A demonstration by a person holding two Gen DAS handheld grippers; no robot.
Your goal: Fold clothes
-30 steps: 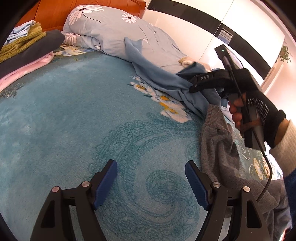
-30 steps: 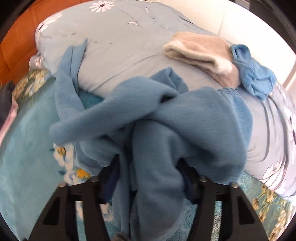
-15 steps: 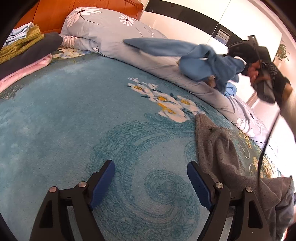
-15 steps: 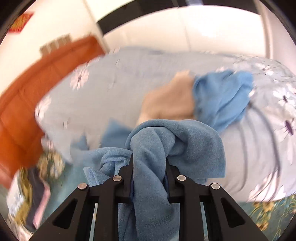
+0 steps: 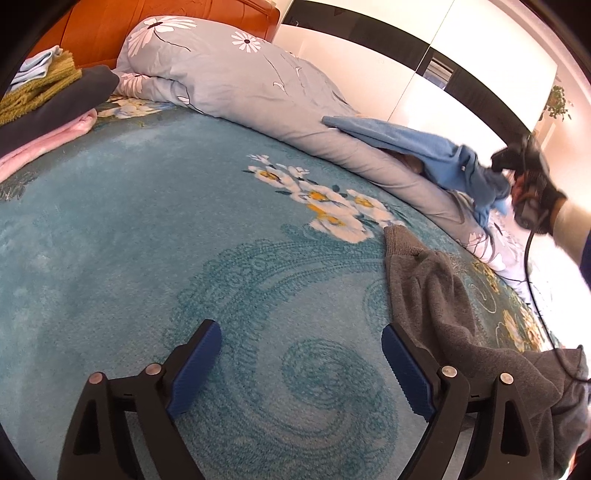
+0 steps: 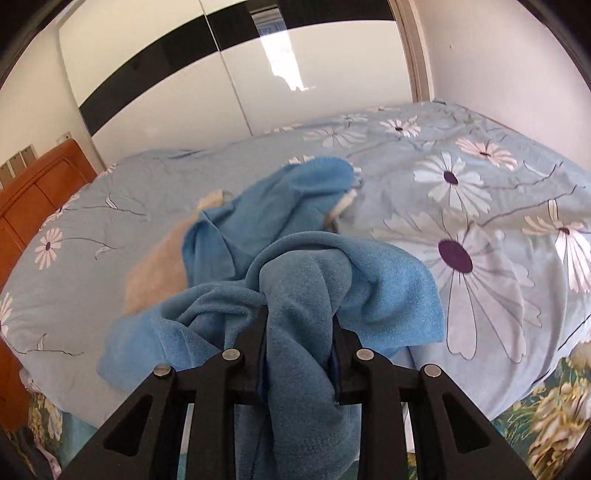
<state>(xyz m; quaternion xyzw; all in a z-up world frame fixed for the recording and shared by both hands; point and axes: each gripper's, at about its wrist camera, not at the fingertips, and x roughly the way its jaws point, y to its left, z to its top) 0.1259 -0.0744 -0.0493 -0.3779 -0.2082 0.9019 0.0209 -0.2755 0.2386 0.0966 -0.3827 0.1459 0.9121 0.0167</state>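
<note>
My right gripper (image 6: pixel 300 325) is shut on a blue fleece garment (image 6: pixel 288 258), bunched between its fingers and trailing over the grey flowered duvet (image 6: pixel 480 206). In the left wrist view the same blue garment (image 5: pixel 424 147) stretches along the duvet (image 5: pixel 236 74) at the far right, with the right gripper (image 5: pixel 498 162) at its end. My left gripper (image 5: pixel 301 350) is open and empty, low over the teal bedspread (image 5: pixel 129 221). A grey sweater (image 5: pixel 432 295) lies just right of its right finger (image 5: pixel 402 365).
Folded clothes, green, dark and pink (image 5: pixel 48 99), are stacked at the far left by the orange headboard (image 5: pixel 166 22). A beige garment (image 6: pixel 159 273) lies on the duvet under the blue one. White wardrobe doors (image 6: pixel 221 74) stand behind the bed.
My right gripper has lifted the blue garment off the bedspread and carried it right, over the duvet. The left gripper has stayed almost still and open.
</note>
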